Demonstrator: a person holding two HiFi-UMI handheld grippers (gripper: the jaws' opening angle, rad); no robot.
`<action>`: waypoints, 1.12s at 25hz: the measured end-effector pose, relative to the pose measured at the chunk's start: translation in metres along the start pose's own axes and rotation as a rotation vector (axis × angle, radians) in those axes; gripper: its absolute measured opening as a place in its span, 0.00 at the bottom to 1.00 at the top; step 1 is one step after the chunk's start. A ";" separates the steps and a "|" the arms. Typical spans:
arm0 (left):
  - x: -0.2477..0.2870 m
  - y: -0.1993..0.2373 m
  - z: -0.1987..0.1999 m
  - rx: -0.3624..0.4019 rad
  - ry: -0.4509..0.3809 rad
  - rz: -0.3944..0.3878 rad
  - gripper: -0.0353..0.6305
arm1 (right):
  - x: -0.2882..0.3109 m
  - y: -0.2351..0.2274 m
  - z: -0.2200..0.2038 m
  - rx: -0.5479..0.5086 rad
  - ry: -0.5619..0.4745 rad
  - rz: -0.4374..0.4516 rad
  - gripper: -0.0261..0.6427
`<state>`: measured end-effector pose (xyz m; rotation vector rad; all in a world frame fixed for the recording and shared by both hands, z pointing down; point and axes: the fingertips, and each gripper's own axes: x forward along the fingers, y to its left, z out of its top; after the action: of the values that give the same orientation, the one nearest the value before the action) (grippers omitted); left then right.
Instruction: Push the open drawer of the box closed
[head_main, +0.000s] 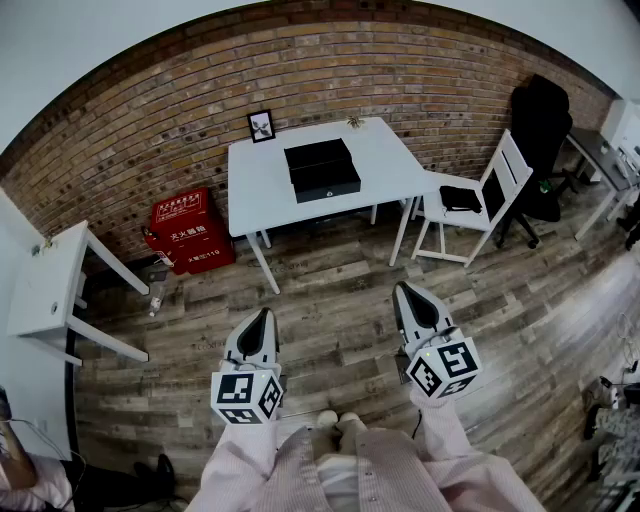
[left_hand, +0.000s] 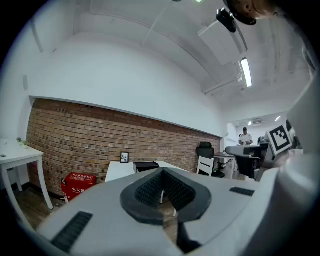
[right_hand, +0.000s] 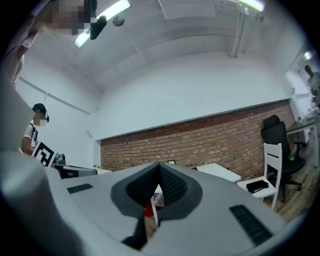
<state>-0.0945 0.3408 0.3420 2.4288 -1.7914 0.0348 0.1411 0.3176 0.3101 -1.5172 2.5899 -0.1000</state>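
Observation:
A black box (head_main: 321, 168) with its drawer pulled out toward me sits on the white table (head_main: 255, 195) by the brick wall, well ahead of me. In the left gripper view the box (left_hand: 145, 165) shows small above the jaws. My left gripper (head_main: 259, 322) and right gripper (head_main: 410, 297) are held low in front of my body, far from the table. Both are shut with nothing between their pads. In the right gripper view only the table's edge (right_hand: 218, 171) peeks past the shut jaws.
A white chair (head_main: 478, 205) with a dark item on its seat stands right of the table. A red box (head_main: 187, 232) lies on the floor to the left, a small framed picture (head_main: 261, 125) on the table's back edge. Another white table (head_main: 45, 290) is far left. Plank floor lies between.

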 end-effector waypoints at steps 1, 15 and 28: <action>0.001 0.000 0.000 -0.001 -0.001 0.001 0.05 | 0.000 -0.002 -0.001 0.001 0.000 -0.002 0.04; 0.003 -0.020 0.000 -0.007 -0.019 0.020 0.05 | -0.004 -0.028 -0.015 0.055 0.029 -0.018 0.05; 0.010 -0.019 -0.015 -0.031 0.018 0.040 0.05 | 0.010 -0.036 -0.029 0.090 0.069 -0.009 0.19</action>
<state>-0.0727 0.3390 0.3560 2.3636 -1.8191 0.0318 0.1628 0.2907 0.3425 -1.5202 2.5925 -0.2710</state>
